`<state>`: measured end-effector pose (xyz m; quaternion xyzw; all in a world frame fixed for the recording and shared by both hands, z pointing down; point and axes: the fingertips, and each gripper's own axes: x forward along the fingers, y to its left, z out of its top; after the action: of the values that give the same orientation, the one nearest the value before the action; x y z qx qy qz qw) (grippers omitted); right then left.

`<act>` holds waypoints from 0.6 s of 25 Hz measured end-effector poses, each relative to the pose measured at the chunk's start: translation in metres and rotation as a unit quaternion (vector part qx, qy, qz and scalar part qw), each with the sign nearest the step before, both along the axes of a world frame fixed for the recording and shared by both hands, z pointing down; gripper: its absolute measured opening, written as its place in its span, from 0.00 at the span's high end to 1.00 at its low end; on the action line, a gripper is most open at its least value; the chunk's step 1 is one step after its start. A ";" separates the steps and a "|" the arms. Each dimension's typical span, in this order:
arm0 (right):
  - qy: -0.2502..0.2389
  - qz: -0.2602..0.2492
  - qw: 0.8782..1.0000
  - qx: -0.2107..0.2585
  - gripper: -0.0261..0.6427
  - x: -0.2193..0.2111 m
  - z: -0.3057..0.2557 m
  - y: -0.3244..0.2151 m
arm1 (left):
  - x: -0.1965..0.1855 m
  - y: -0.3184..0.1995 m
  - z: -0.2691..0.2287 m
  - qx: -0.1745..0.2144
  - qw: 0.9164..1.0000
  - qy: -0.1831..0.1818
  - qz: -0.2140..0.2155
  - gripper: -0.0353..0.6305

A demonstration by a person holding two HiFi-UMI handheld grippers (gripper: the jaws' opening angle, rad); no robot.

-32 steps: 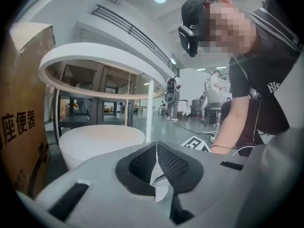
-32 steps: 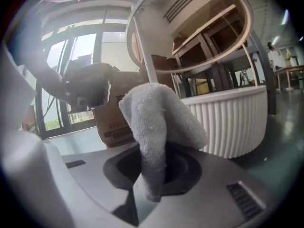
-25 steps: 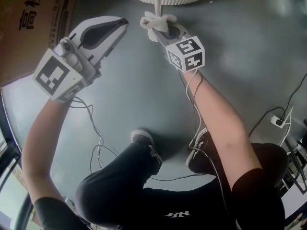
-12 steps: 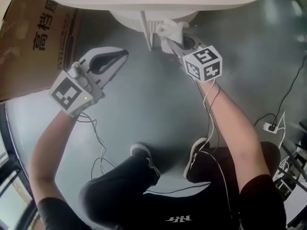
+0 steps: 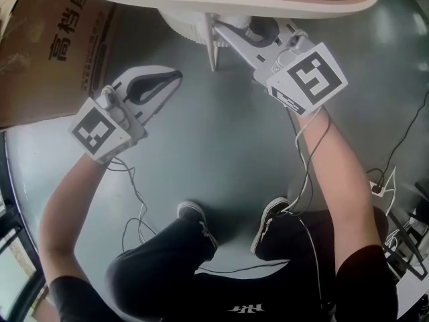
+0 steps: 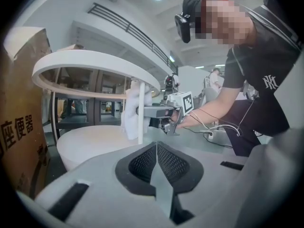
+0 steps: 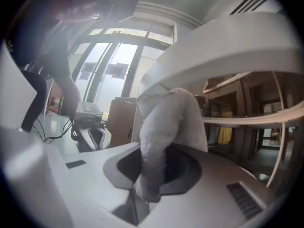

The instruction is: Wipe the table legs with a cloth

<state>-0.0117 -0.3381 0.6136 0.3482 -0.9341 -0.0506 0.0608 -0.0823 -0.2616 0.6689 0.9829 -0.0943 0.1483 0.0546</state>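
Note:
The white cloth [image 7: 167, 127] is pinched in my right gripper [image 7: 148, 182], which is shut on it. In the left gripper view the cloth [image 6: 129, 114] presses against the thin white table leg [image 6: 141, 120] just under the round table top [image 6: 90, 63]. From the head view my right gripper [image 5: 224, 29] reaches under the top's rim beside the leg [image 5: 211, 51], and the rim mostly hides the cloth. My left gripper [image 5: 174, 76] hangs left of the leg, apart from it, jaws shut and empty [image 6: 156, 148].
The table's round white base [image 6: 90, 144] sits on the grey floor. A brown cardboard box [image 5: 53, 52] stands at the left. Cables and a power strip [image 5: 375, 186] lie on the floor at the right, and my feet [image 5: 194, 213] are below.
My right gripper has carried the cloth up along the leg until it is under the table top's rim. The left gripper has stayed about where it was.

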 end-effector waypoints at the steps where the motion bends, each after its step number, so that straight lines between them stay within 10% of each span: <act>1: 0.007 -0.008 1.000 0.005 0.85 -0.002 0.004 0.002 | 0.000 0.000 0.003 -0.001 1.000 -0.002 0.001 0.93; 15: 0.068 -0.096 0.993 0.022 0.85 -0.007 0.062 0.015 | 0.006 -0.001 0.033 -0.008 1.000 -0.009 0.016 0.93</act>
<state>-0.0189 -0.3229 0.6758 0.2537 -0.9556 -0.1004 0.1112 -0.0767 -0.2631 0.7019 0.9824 -0.0780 0.1588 0.0596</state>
